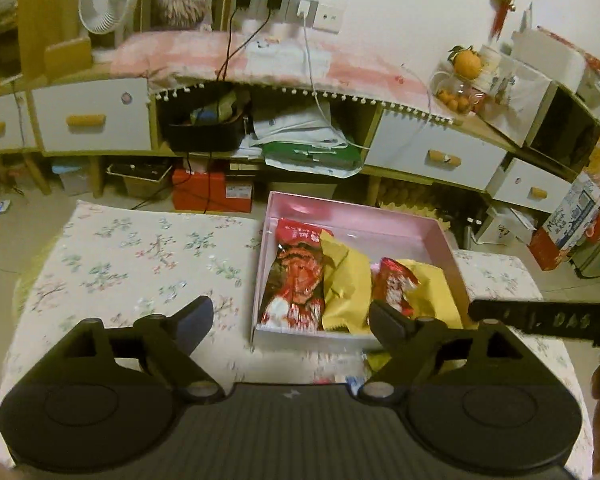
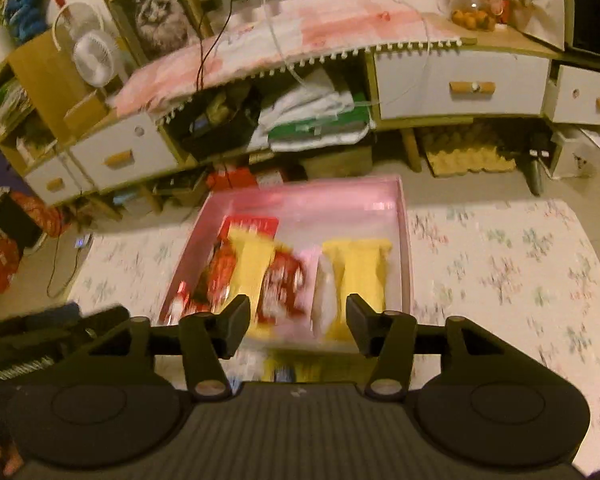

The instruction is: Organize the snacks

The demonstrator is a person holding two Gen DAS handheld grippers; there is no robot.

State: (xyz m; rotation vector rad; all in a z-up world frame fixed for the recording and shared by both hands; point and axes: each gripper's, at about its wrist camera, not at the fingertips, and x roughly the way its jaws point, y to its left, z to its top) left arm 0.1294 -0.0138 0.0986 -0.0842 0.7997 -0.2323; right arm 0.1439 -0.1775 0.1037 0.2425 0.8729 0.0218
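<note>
Closest to us, our left gripper hangs with its jaws spread wide and nothing between them, hovering over the near-left corner of the pink box. Our right gripper is released too, jaws apart and bare, poised above the box's near wall, though that view is blurred. Inside the pink box lie the snacks: a big red packet along its left side, a yellow packet just right of it, a smaller red packet touching that, and another yellow packet by the right wall. The box's far half looks bare pink. The box sits on a floral tablecloth. Well behind the box stands a low cabinet with white drawers.
</note>
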